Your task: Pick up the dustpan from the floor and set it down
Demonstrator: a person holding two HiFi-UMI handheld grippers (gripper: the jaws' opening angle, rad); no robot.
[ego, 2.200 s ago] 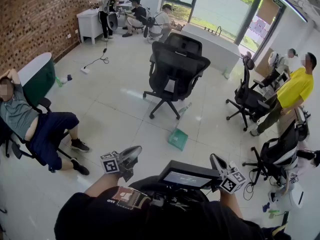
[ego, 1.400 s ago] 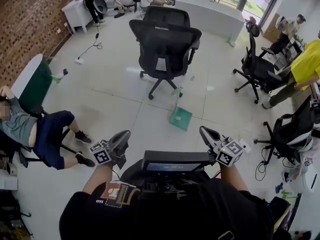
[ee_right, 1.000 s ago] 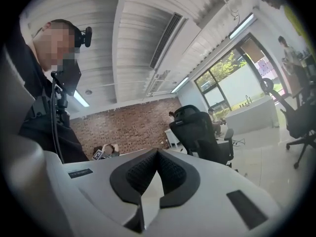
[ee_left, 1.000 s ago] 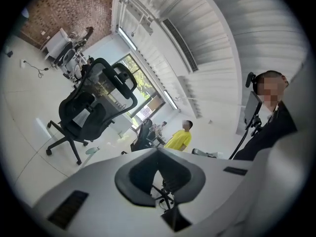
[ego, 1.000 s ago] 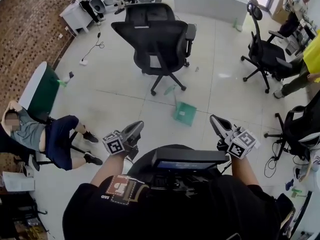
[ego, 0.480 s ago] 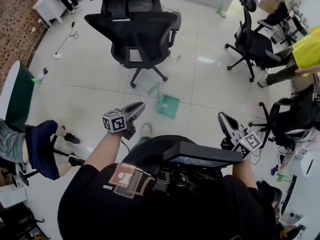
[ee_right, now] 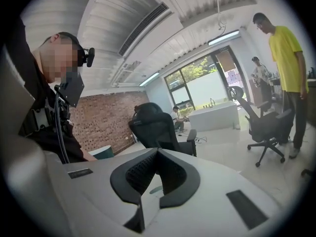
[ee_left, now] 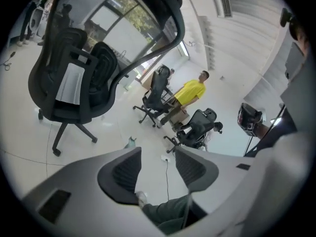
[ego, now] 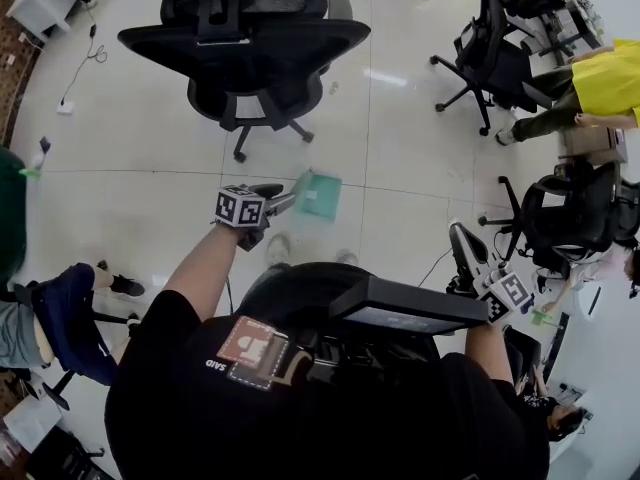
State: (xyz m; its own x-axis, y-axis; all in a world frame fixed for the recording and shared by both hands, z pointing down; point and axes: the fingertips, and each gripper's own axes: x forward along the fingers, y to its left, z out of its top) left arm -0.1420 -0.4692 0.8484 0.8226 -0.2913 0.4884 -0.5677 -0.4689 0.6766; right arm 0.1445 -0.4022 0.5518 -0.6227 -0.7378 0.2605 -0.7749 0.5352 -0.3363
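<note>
Green dustpan [ego: 320, 194] sits on the floor [ego: 150, 208], just past the left gripper [ego: 283, 200]. Its jaws have just been opening, with nothing gripped. Right gripper [ego: 462, 243] has its jaws closed and empty. White print on the black sleeve [ego: 212, 365] is too blurry to read.

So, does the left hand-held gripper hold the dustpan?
No, the left hand-held gripper is empty, its jaws have just been opening; the dustpan lies on the floor.
</note>
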